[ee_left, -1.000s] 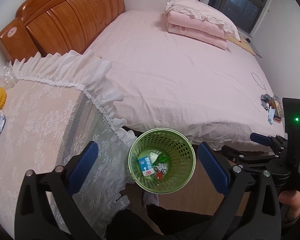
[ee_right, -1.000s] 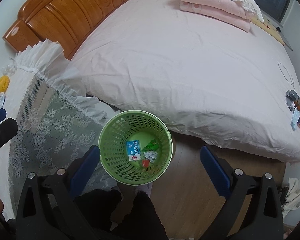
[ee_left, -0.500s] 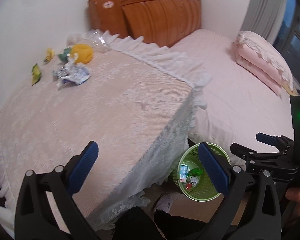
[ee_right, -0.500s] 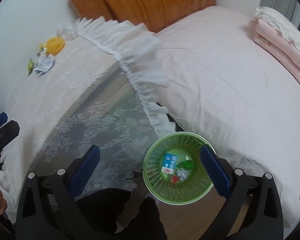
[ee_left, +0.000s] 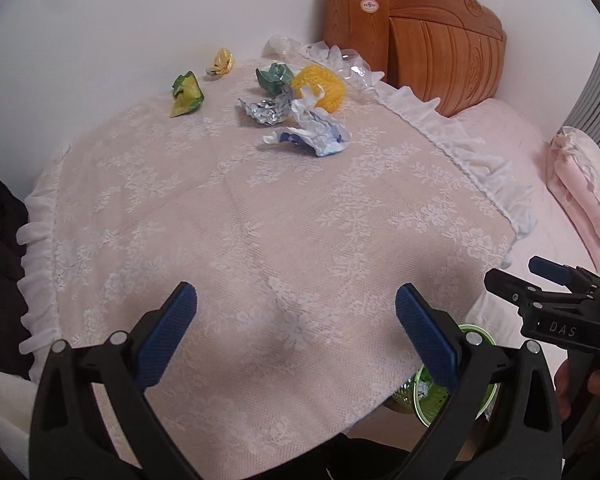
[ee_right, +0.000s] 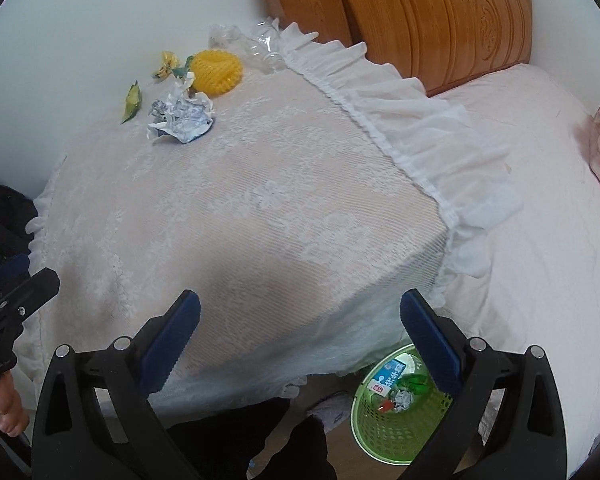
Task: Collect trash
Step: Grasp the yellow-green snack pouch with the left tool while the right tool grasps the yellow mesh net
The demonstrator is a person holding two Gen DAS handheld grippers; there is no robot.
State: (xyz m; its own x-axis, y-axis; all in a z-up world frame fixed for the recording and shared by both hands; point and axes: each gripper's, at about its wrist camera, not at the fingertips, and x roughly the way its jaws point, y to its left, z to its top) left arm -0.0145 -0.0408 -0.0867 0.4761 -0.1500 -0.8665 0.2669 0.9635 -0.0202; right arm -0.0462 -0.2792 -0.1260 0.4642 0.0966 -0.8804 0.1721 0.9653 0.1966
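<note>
Trash lies clustered at the far end of the desk point(ee_left: 260, 220), which is draped in a white lace cloth with a ruffled edge: a crumpled white-and-blue paper wrapper point(ee_left: 314, 136), a crushed silver foil wrapper point(ee_left: 265, 111) just beside it, a yellow foam fruit net point(ee_left: 320, 87) behind them, a crumpled teal wrapper point(ee_left: 275, 76), a green-and-yellow wrapper point(ee_left: 186, 94) further left, and a small pale yellow wrapper point(ee_left: 220, 62) near the wall. A crushed clear plastic bottle point(ee_right: 260, 46) rests at the desk's back corner by the carved wooden headboard point(ee_right: 440, 16).

The left gripper point(ee_left: 296, 328) hovers over the near part of the desk, its blue-padded fingers point(ee_left: 168, 332) spread wide and holding nothing. The right gripper point(ee_right: 300, 332) hovers likewise, fingers point(ee_right: 172, 334) spread and empty, well apart from the trash. Below the desk's near corner, beside the pink bed point(ee_right: 540, 200), stands a round green plastic mesh basket point(ee_right: 380, 428) on the wooden floor, with a white-and-blue carton point(ee_right: 388, 376) and other scraps inside.
</note>
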